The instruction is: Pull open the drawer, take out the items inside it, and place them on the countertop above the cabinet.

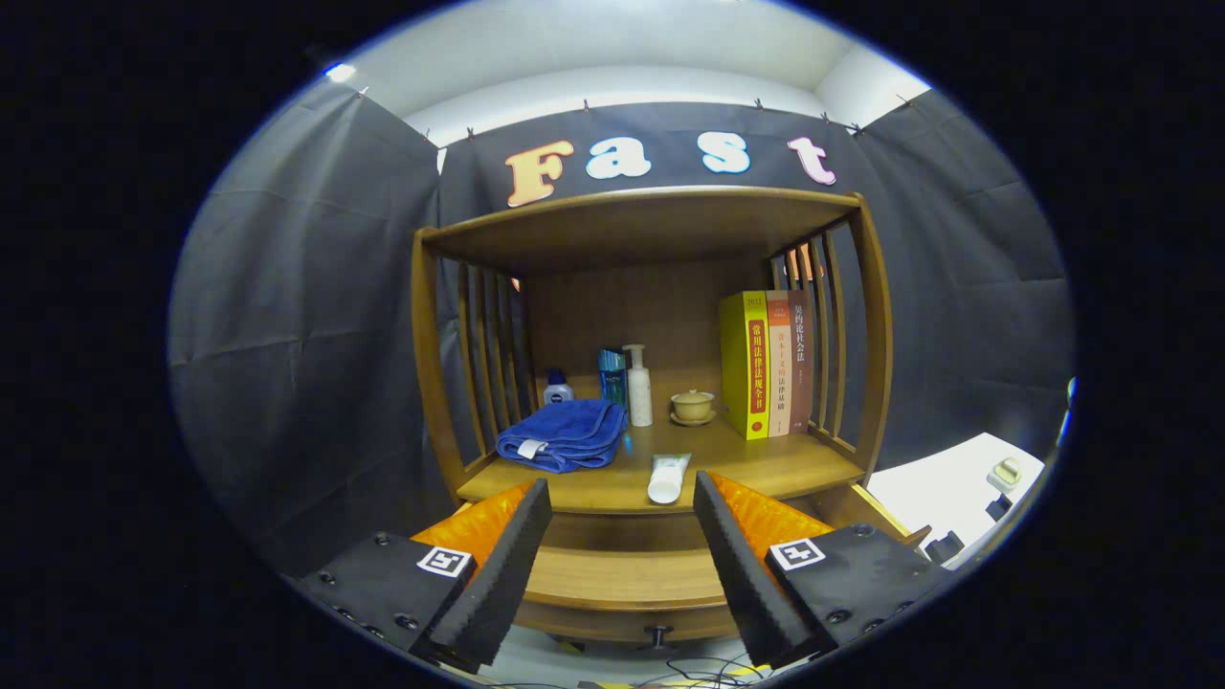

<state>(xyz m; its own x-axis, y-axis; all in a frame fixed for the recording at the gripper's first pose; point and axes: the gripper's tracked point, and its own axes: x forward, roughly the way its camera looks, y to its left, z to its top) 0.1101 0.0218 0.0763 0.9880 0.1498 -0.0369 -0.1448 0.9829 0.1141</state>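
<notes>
A wooden cabinet stands ahead, its countertop [766, 469] just beyond my fingers. The drawer [622, 574] below it is pulled out, its front with a small dark knob [657, 633] showing between and under my fingertips; what lies inside the drawer is hidden. A white tube [667, 477] lies on the countertop's front edge, cap toward me. A folded blue towel [565, 435] rests to its left. My gripper [622, 526] is open and holds nothing, its fingers [507, 565] spread either side of the drawer.
At the back of the countertop stand a small blue-capped jar [558, 388], a teal bottle [612, 375], a white pump bottle [638, 386] and a lidded cup on a saucer [692, 407]. Three books [766, 364] stand at the right. A white table [947, 488] lies beyond the cabinet's right side.
</notes>
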